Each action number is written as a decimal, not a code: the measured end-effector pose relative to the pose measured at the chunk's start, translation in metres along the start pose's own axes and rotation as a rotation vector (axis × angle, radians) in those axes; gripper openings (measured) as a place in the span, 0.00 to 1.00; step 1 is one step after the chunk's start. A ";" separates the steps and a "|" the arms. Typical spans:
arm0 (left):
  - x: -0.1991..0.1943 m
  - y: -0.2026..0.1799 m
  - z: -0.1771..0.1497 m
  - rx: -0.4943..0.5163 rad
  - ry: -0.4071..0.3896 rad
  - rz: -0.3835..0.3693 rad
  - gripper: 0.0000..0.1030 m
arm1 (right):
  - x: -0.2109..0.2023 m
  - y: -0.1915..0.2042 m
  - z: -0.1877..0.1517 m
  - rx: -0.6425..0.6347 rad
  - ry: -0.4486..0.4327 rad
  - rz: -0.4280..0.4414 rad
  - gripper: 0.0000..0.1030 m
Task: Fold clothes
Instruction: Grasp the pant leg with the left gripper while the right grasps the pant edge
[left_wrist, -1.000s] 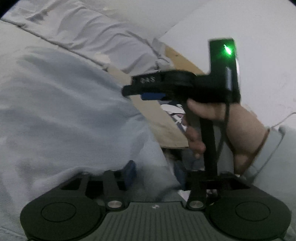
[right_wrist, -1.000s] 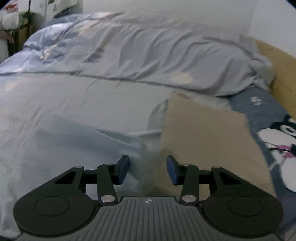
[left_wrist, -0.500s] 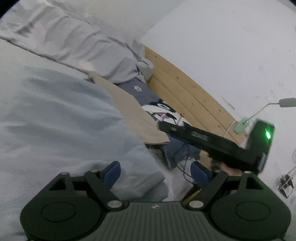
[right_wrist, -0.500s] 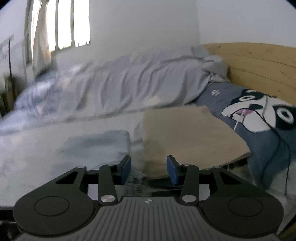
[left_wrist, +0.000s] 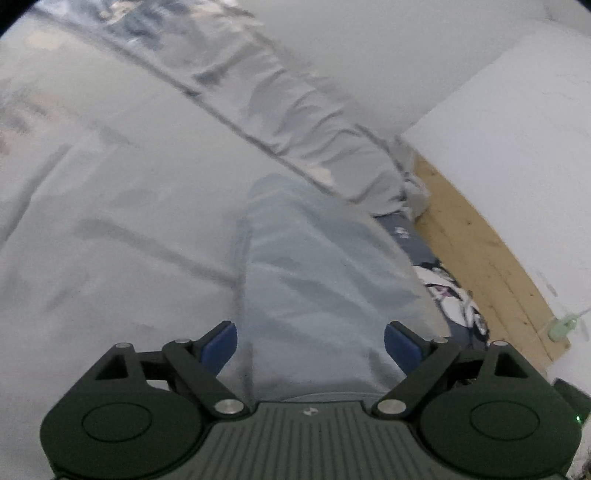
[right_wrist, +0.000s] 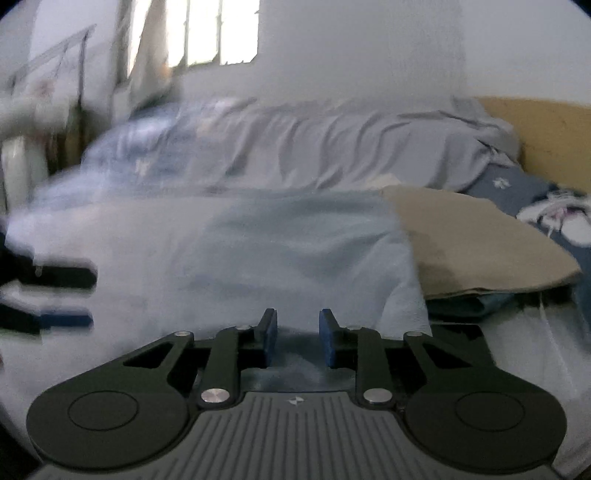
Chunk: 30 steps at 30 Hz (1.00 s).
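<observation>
A light blue garment (left_wrist: 317, 280) lies flat on the bed sheet (left_wrist: 110, 221), running away from my left gripper (left_wrist: 311, 347). That gripper's jaws stand wide and are still opening; the cloth's near end lies between the blue pads (left_wrist: 219, 345), untouched by them. In the right wrist view the same garment (right_wrist: 295, 251) spreads in front of my right gripper (right_wrist: 298, 338). Its jaws are closing, with the cloth's near edge in the narrow gap between them and no firm pinch visible. The left gripper (right_wrist: 55, 295) shows as a blur at that view's left edge.
A folded tan garment (right_wrist: 480, 243) lies to the right of the blue one, on top of a darker folded piece (right_wrist: 465, 302). Behind are a crumpled grey duvet (right_wrist: 332, 147), a panda pillow (right_wrist: 554, 218) and a wooden headboard (left_wrist: 480, 251). A clip lamp (left_wrist: 561, 325) hangs off the headboard.
The left view swung from the headboard side to look along the blue garment, and its jaws spread wider. The right gripper drew back to the garment's near edge and narrowed its jaws.
</observation>
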<state>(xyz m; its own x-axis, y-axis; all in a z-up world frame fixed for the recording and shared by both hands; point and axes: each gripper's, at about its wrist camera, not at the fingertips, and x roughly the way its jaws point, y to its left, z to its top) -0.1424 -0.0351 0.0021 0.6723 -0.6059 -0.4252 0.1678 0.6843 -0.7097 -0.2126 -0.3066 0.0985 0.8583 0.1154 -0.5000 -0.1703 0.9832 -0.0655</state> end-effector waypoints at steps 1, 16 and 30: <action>0.002 0.002 -0.001 0.002 0.004 0.004 0.87 | 0.001 0.000 -0.006 -0.036 0.027 -0.006 0.25; 0.023 0.037 -0.019 -0.147 0.126 -0.116 0.87 | -0.014 -0.029 -0.036 0.029 0.115 -0.018 0.08; 0.065 0.019 -0.011 -0.186 0.200 -0.130 0.70 | -0.047 -0.019 -0.031 0.012 -0.043 -0.026 0.54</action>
<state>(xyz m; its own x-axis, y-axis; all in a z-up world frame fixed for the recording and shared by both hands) -0.1038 -0.0658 -0.0453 0.4953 -0.7639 -0.4136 0.0958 0.5213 -0.8480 -0.2645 -0.3356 0.0966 0.8824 0.0956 -0.4606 -0.1424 0.9875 -0.0677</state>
